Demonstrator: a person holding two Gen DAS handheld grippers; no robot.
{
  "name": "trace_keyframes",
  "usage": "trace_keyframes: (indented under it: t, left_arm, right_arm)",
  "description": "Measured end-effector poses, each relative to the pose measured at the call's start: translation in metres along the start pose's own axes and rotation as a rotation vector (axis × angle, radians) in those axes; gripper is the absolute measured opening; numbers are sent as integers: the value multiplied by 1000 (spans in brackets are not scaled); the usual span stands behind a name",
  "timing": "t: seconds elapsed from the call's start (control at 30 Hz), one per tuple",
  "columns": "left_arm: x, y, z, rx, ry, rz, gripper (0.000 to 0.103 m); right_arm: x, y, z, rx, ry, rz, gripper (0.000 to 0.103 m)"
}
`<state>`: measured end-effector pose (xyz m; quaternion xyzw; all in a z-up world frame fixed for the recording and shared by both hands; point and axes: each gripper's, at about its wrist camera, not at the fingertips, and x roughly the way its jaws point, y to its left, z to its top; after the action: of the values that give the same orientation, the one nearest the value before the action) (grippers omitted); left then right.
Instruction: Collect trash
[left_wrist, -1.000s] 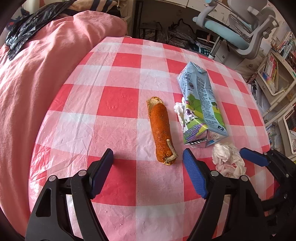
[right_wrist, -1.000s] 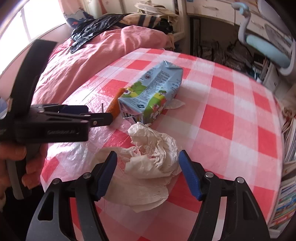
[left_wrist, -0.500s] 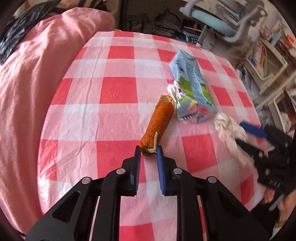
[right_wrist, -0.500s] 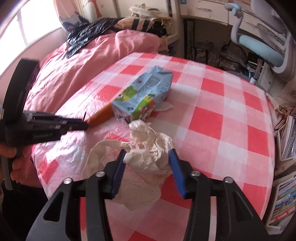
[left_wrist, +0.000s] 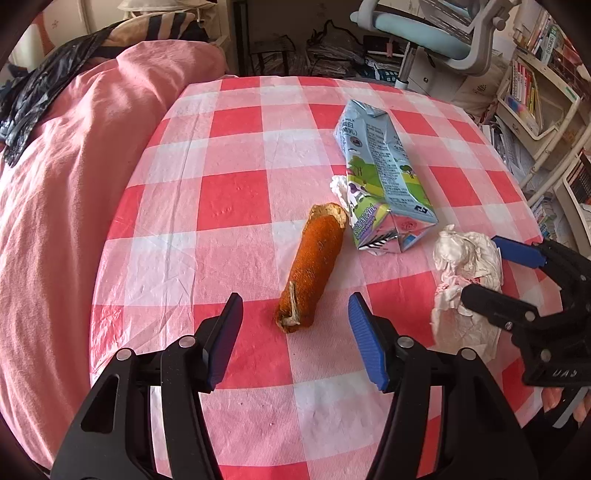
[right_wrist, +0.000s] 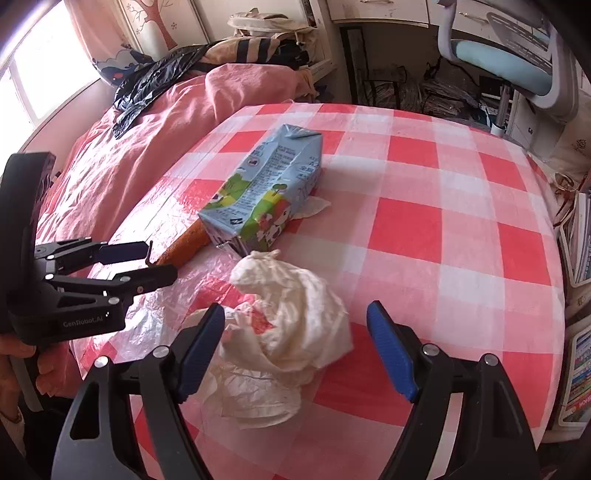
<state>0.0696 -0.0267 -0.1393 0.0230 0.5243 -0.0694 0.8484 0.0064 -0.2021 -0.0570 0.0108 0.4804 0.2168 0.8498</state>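
Observation:
An orange-brown rolled peel (left_wrist: 314, 266) lies on the red-checked tablecloth (left_wrist: 229, 199). Its near end sits between the pads of my left gripper (left_wrist: 295, 332), whose jaws are opening and do not touch it. A blue milk carton (left_wrist: 384, 177) lies on its side just beyond the peel. A crumpled white tissue (right_wrist: 295, 314) lies between the pads of my right gripper (right_wrist: 295, 339), whose jaws are also opening and stand apart from it. The right wrist view also has the left gripper (right_wrist: 159, 260), the peel (right_wrist: 184, 247) and the carton (right_wrist: 266, 192). The left wrist view has the tissue (left_wrist: 465, 266) and the right gripper (left_wrist: 495, 277).
A small tissue scrap (right_wrist: 312, 206) pokes out from under the carton. Pink bedding (left_wrist: 74, 184) with a black plastic bag (right_wrist: 159, 81) borders the table's left side. An office chair (left_wrist: 436, 33) stands behind the table and bookshelves (left_wrist: 532, 92) stand to the right. The table edge is close in front.
The left jaws closed almost fully at the peel's near end, then spread again, and the peel now lies tilted the other way. The right jaws narrowed around the tissue, then widened.

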Motion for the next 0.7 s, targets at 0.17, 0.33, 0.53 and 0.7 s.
trace_keyframes:
  t: [0.17, 0.33, 0.53, 0.7]
  left_arm:
    - [3, 0, 2, -4, 1, 6, 58]
    - [4, -1, 2, 3, 0, 20, 58]
    - [5, -1, 2, 5, -1, 30, 59]
    - [6, -3, 1, 14, 1, 38, 60]
  right_arm:
    - [4, 3, -3, -18, 19, 10, 71]
    - [2, 4, -4, -29, 16, 22, 42]
    - [-11, 5, -1, -46, -46, 7, 33]
    - [-13, 1, 1, -36, -59, -4, 36]
